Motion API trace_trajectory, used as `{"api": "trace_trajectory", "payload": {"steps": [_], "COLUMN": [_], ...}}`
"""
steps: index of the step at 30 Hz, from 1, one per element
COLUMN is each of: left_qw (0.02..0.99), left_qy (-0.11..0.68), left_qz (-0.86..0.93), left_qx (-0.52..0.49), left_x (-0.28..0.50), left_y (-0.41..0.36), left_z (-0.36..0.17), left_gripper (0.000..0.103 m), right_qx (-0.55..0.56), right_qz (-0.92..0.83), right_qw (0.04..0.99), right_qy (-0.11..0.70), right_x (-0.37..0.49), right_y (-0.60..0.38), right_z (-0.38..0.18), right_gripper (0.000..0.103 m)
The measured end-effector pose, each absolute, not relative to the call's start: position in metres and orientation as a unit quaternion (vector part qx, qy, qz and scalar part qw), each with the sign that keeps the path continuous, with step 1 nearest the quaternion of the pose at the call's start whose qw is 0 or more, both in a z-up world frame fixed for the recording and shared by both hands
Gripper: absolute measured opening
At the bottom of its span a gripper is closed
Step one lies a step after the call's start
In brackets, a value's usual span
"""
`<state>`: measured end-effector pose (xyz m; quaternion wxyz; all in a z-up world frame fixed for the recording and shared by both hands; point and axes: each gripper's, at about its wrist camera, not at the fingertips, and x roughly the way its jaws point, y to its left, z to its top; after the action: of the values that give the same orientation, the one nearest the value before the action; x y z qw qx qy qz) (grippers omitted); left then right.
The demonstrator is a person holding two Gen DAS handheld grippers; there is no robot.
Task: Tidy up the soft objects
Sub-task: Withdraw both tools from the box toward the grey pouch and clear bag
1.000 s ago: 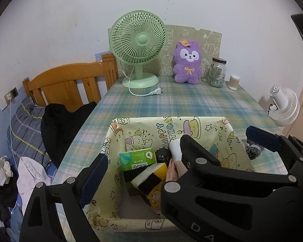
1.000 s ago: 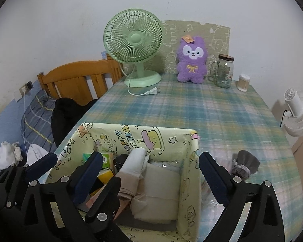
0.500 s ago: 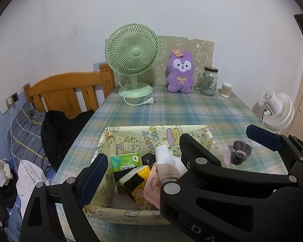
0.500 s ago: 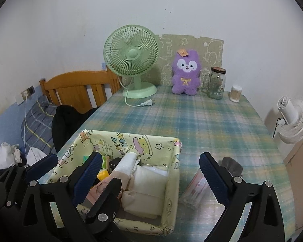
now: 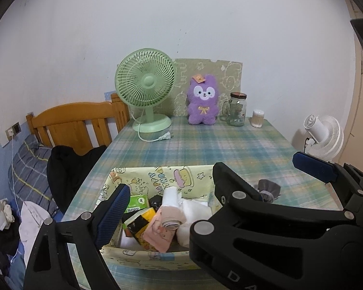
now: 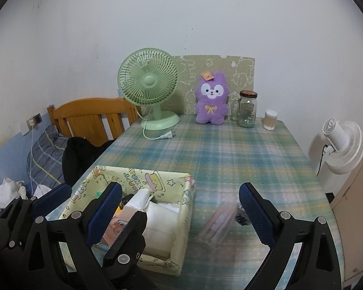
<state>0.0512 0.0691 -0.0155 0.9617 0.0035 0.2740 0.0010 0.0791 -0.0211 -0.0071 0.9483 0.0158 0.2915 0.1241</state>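
Note:
A yellow cartoon-print fabric box [image 5: 157, 176] [image 6: 184, 217] sits near the table's front edge, filled with soft items: a pink rolled cloth [image 5: 162, 227], white folded cloths [image 6: 157, 224], a green tissue pack [image 5: 136, 201] and a yellow-black item [image 5: 142, 220]. A grey scrunchie [image 5: 267, 188] and a clear packet [image 6: 215, 227] lie on the table right of the box. My left gripper [image 5: 210, 188] is open and empty above the box. My right gripper [image 6: 179, 200] is open and empty above the box's right side and the packet.
At the table's far edge stand a green fan [image 6: 148, 89], a purple plush [image 6: 211, 99], a glass jar [image 6: 246, 108] and a cotton-swab tub [image 6: 269, 120]. A wooden headboard [image 5: 77, 120], a black garment and bedding are left. A white fan [image 6: 343, 142] stands right.
Both grippers have pulled back and up from the box, so it looks smaller and lower. The soft items stay in the box. The packet and scrunchie show on the table.

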Motion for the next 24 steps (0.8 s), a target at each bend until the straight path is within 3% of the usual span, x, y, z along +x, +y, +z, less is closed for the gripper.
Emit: {"api": "trace_trajectory", "payload": {"steps": [24], "left_qw": [0.965], "left_qy": [0.259], "left_qz": [-0.034], "left_qx": [0.008], "left_x": [0.055], "left_y": [0.011], "left_z": [-0.006], "left_gripper": [0.086], "right_qx": [0.010], "right_qz": [0.108], "right_qw": [0.958], "right_qy": [0.265], "right_x": [0.077], "right_y": [-0.082], "right_z": [0.004], "right_gripper": [0.099]}}
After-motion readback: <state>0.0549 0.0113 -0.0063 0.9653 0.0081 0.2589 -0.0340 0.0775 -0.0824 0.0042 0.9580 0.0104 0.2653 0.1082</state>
